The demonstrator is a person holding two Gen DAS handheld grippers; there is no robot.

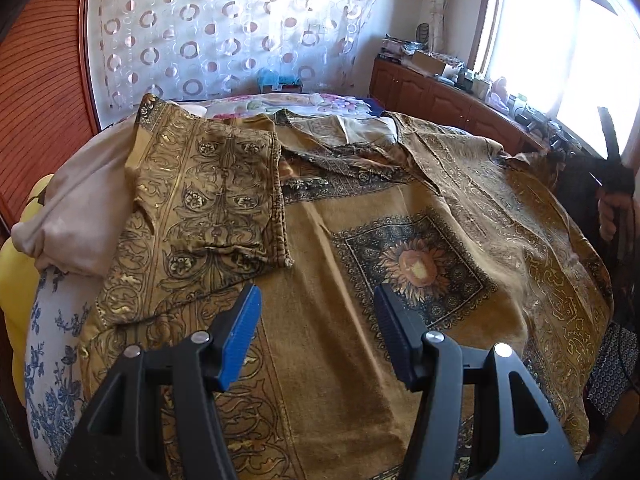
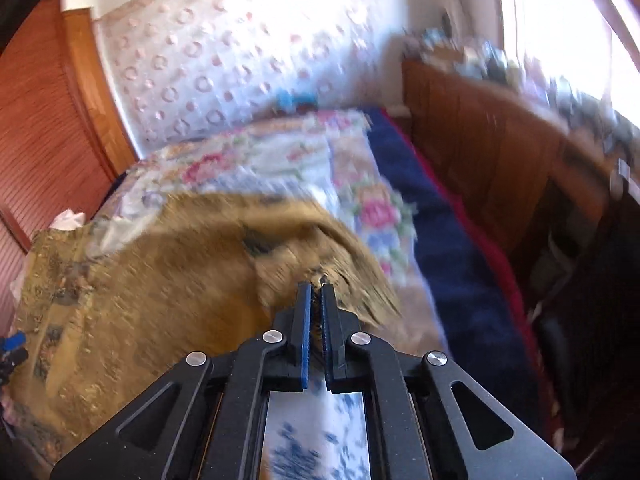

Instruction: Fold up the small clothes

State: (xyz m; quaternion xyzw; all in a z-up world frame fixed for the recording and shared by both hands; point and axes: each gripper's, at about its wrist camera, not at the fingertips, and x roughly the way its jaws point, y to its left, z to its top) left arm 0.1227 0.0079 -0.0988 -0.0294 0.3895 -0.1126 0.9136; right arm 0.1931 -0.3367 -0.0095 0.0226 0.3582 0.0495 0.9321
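A golden-brown patterned garment point(image 1: 320, 248) with a sunflower panel lies spread on the bed, its left part folded over point(image 1: 208, 208). My left gripper point(image 1: 316, 300) hovers open just above the near middle of the garment, with nothing between its blue pads point(image 1: 240, 340). In the blurred right wrist view my right gripper point(image 2: 316, 286) is shut on a bunched edge of the same garment point(image 2: 160, 280), which rises to the pads in a ridge. At the right edge of the left wrist view a hand point(image 1: 610, 216) grips a dark tool beside the garment's raised corner.
A beige cloth point(image 1: 80, 208) and a blue-flowered pillow point(image 1: 52, 360) lie at the left. A floral quilt point(image 2: 280, 152) and a dark blue blanket point(image 2: 440, 240) cover the far bed. A cluttered wooden cabinet point(image 1: 440, 96) runs under the window, and a wooden headboard point(image 1: 40, 100) stands at the left.
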